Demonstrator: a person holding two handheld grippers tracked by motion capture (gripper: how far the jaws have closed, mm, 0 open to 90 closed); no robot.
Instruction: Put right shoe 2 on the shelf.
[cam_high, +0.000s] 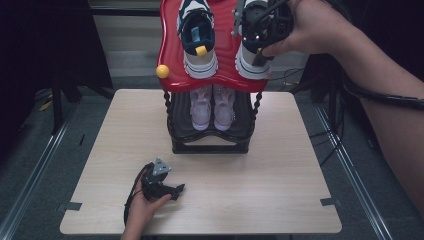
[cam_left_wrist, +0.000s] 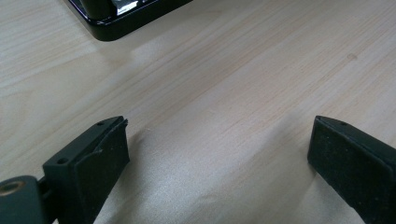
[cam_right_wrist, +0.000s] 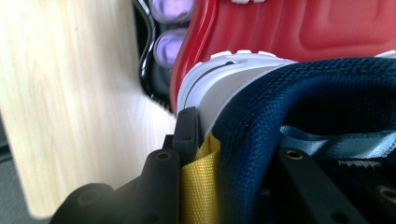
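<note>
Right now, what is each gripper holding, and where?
The right gripper clamps the right sneaker's heel collar, beside its yellow pull tab. The left gripper holds nothing.

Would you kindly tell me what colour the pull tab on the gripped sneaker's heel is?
Yellow; the pull tab shows best in the right gripper view.

Navy-and-white shoe (cam_high: 253, 55) with yellow heel tab (cam_right_wrist: 200, 186) on red shelf (cam_high: 170, 50)

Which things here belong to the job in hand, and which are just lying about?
In the job:
right claw, shut on the right sneaker's heel
left sneaker
red top shelf

Lying about:
pink shoes on the lower shelf
left claw, open on the table
</note>
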